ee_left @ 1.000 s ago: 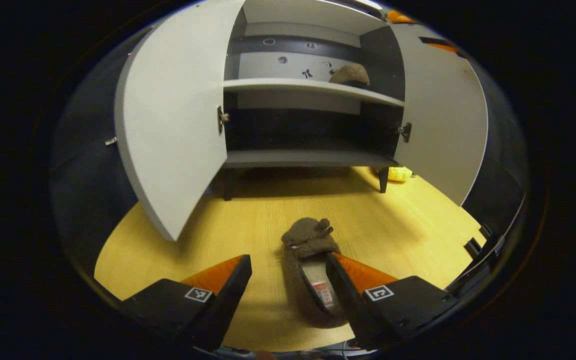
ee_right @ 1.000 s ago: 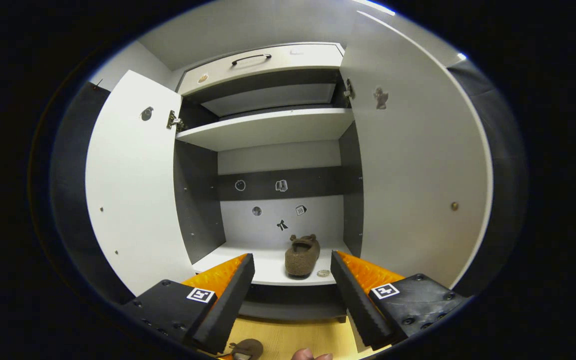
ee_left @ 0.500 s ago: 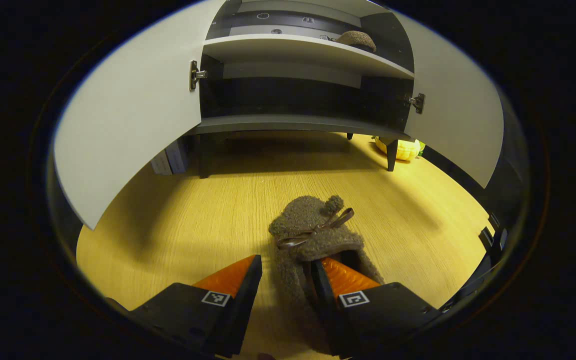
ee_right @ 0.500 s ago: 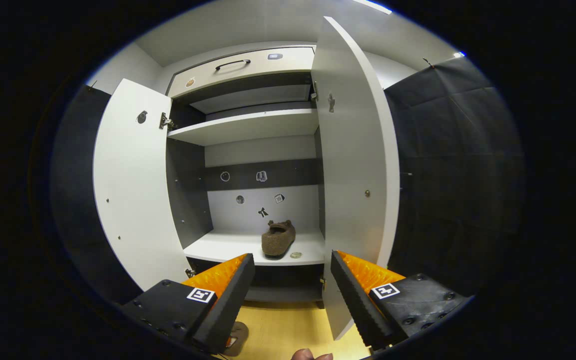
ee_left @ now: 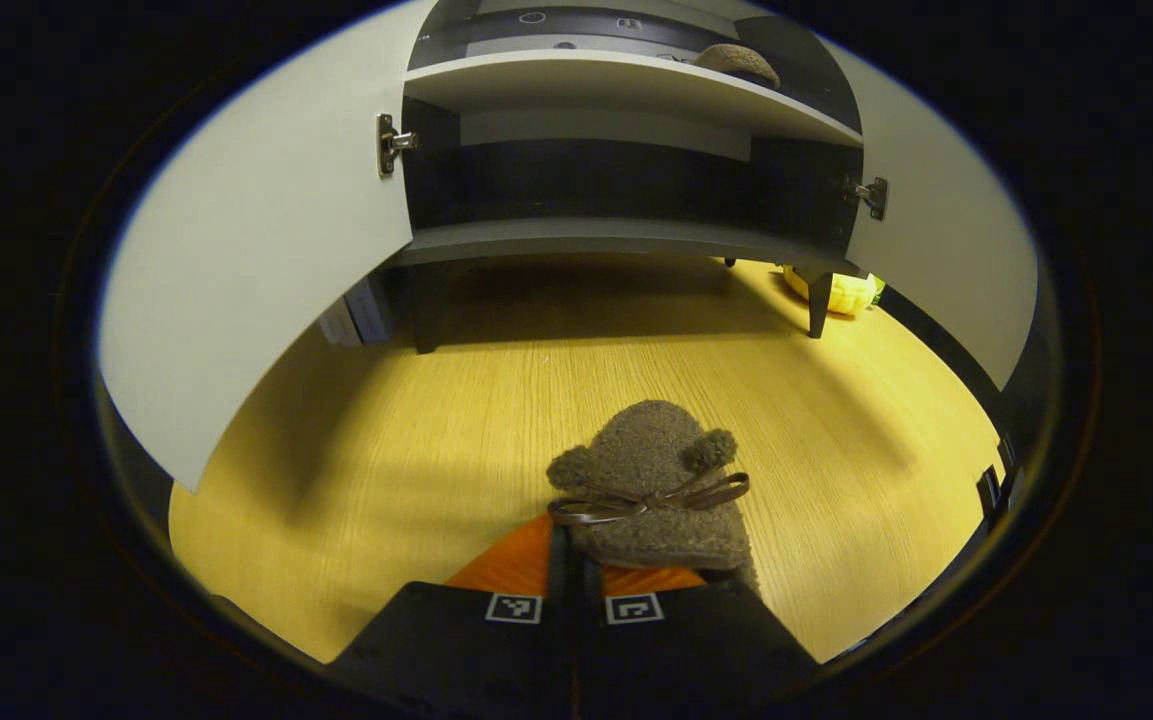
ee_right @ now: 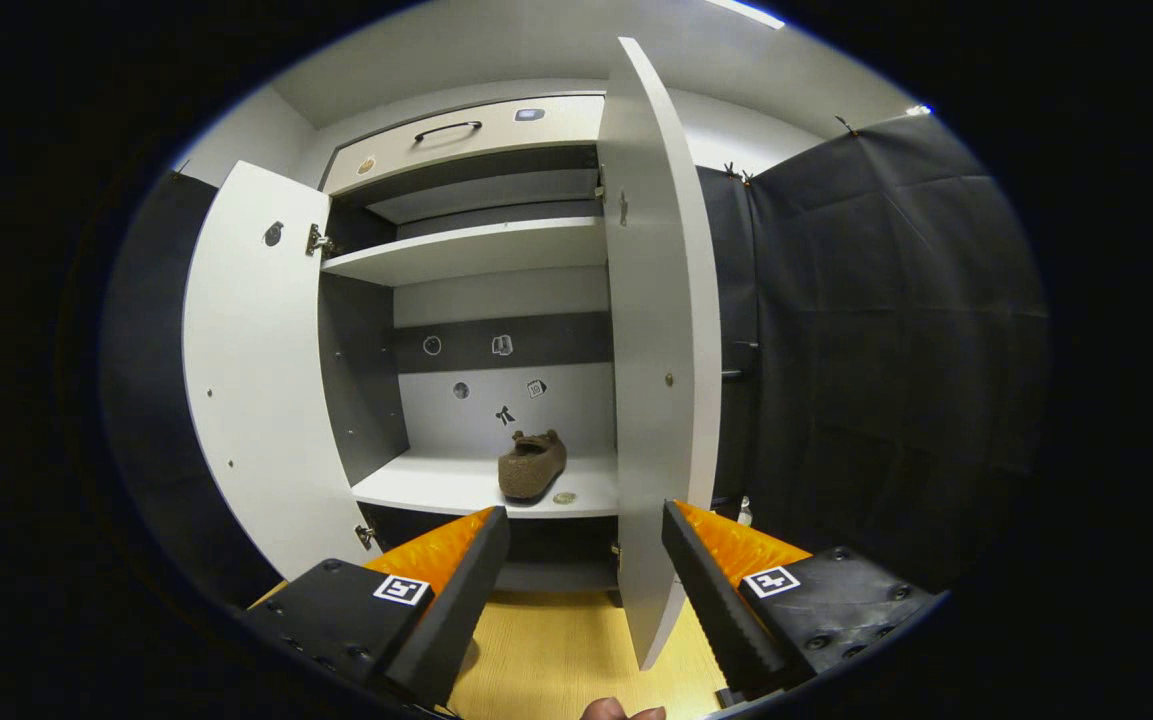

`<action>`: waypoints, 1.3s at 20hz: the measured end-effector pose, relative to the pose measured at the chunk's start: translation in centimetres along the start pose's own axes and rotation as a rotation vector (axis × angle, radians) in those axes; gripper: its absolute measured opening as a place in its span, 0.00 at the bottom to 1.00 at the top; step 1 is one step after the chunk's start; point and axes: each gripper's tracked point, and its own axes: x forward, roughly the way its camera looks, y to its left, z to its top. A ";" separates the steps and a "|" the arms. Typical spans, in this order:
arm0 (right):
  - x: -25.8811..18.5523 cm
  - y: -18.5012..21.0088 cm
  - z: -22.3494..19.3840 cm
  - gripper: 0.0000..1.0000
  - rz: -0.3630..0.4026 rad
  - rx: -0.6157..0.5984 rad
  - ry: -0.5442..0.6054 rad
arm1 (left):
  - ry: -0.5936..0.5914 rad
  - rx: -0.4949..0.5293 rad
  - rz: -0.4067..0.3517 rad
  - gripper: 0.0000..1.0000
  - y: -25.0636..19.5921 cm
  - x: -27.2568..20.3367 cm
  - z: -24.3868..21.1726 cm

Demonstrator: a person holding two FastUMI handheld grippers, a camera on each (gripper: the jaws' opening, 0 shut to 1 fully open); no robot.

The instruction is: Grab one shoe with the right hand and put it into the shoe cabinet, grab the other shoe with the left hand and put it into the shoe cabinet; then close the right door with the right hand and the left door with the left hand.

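Fuzzy shoes, two: floor [ee_left: 651,490], shelf [ee_right: 532,464]

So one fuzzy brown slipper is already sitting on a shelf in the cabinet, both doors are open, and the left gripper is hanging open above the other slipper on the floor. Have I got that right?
Not quite. The left gripper is not open: in the left gripper view its fingers are shut on the heel side of the second slipper on the wooden floor. The rest holds: the right gripper view shows the first slipper on a cabinet shelf, both doors open.
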 end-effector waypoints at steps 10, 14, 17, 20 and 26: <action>-1.6 -3.0 0.0 0.98 -0.015 0.021 0.006 | -0.167 -0.103 0.072 0.09 -0.1 -12.8 15.2; -1.5 -5.4 -0.6 0.98 -0.022 0.023 0.030 | -0.247 -0.157 0.060 0.09 -0.6 -16.9 22.9; -1.2 -6.6 -1.1 0.98 -0.013 0.030 0.047 | -0.302 -0.163 0.066 0.08 -0.6 -17.9 28.6; -1.2 -8.0 -1.9 0.98 0.000 0.003 0.066 | -0.337 -0.165 0.098 0.08 0.0 -17.3 33.9; -1.5 -10.7 -1.4 0.98 -0.023 0.016 0.062 | -0.330 -0.162 0.130 0.08 1.9 -11.7 41.6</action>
